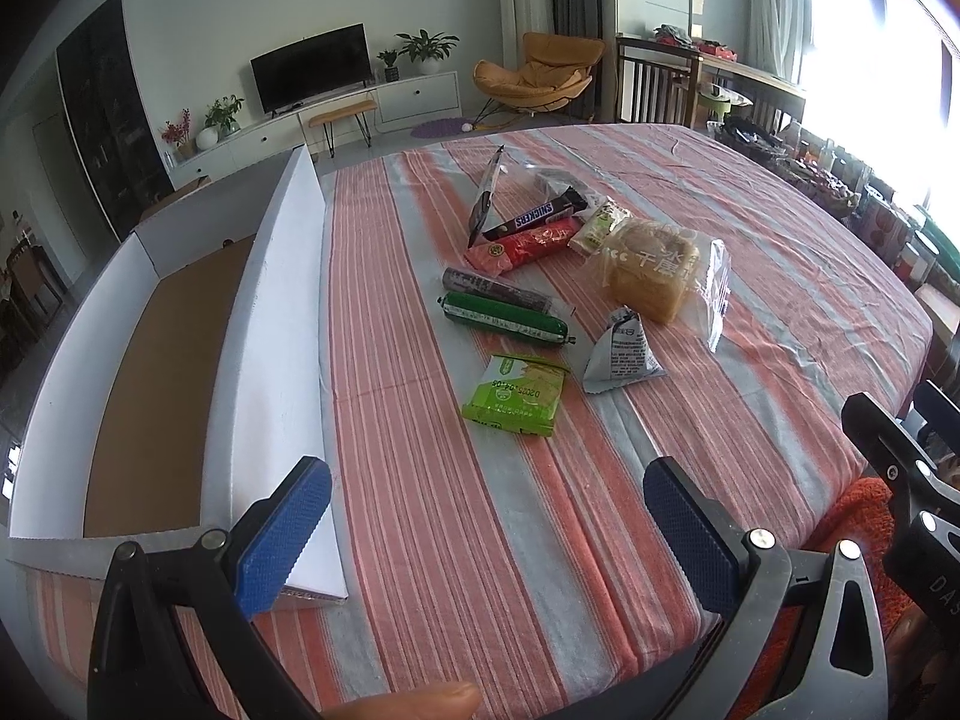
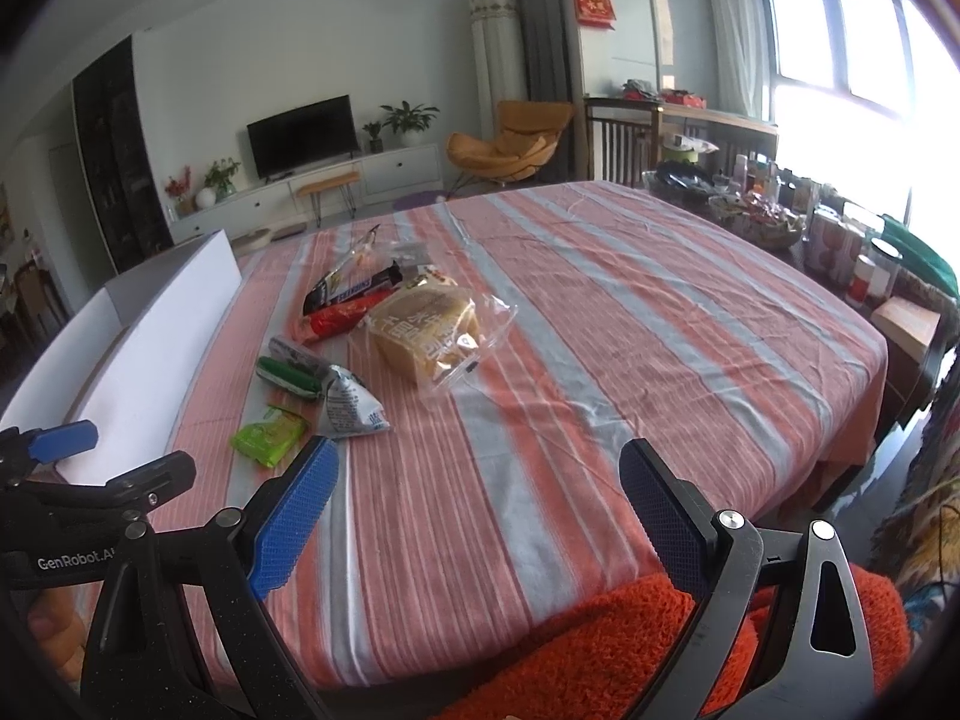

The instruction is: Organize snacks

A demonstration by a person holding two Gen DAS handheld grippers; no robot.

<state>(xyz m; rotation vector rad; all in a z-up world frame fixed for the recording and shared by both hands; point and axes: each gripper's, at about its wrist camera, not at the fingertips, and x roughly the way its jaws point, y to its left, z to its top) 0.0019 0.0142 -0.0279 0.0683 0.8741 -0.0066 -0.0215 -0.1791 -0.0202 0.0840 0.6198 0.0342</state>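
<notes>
Snacks sit in one loose cluster on the striped desk (image 1: 750,252), just right of the white box (image 1: 282,324), which you can use as your landmark. Nearest the box's near end: green wafer pack (image 1: 516,393) and grey triangular pouch (image 1: 621,351). Further along: green sausage (image 1: 504,319) with a dark one touching it behind, then red sausage pack (image 1: 525,249), Snickers bar (image 1: 534,216) and bagged bread (image 1: 651,276), overlapping in a pile.

Your left tool (image 1: 486,534) is spread wide, holding nothing, at the box's near corner. Your right tool (image 2: 480,516) is also wide and empty, hovering over bare cloth, well apart from the box.

Risks, as I judge them:
- Sausages are round and slick; a pinch off centre may squirt one sideways.
- Pulling anything from the far pile could drag its neighbours.
- Bread is soft; a hard close would crush it, and the loose bag may slip.
- Box wall stands tall; a low carry could clip it.
- Cloth may bunch under a scraping pad.
</notes>
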